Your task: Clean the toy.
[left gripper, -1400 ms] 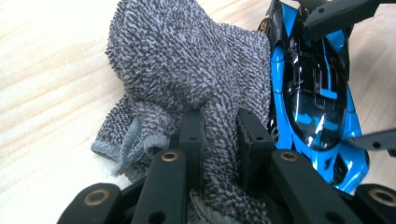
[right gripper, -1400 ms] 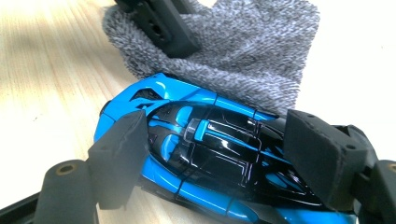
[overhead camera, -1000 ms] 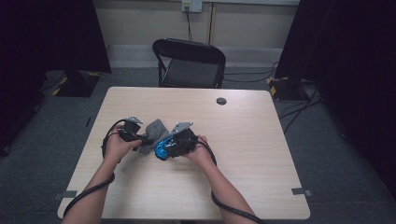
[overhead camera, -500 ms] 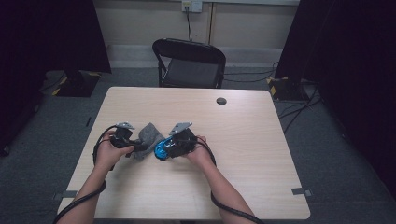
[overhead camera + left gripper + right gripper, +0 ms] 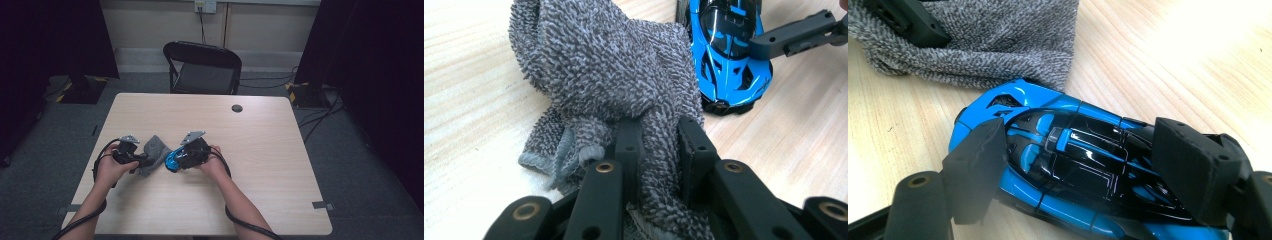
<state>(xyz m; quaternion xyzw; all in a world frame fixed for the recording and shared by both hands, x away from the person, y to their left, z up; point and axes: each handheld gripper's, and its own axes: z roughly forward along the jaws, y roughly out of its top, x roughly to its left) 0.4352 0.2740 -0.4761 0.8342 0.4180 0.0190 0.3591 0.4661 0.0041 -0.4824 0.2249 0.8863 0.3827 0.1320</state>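
Note:
A grey terry cloth (image 5: 614, 75) lies bunched on the wooden table (image 5: 260, 165), and my left gripper (image 5: 659, 135) is shut on its near fold. In the high view the left gripper (image 5: 141, 161) sits at the cloth's (image 5: 155, 150) left side. A blue and black toy car (image 5: 1073, 155) is clamped across its body by my right gripper (image 5: 1083, 165), whose pads press on both of its sides. From above, the car (image 5: 171, 161) sits at the right gripper's (image 5: 179, 159) tip, its nose just right of the cloth. The cloth's edge (image 5: 998, 45) touches the car's front end.
A small dark round disc (image 5: 237, 108) lies near the table's far edge. A black folding chair (image 5: 202, 67) stands behind the table. Cables trail from both grippers toward the near edge. Bare tabletop stretches to the right and in front of the hands.
My left hand has drawn to the left with the cloth in its jaws, pulling the cloth off the car's side. The right hand and the car have kept still.

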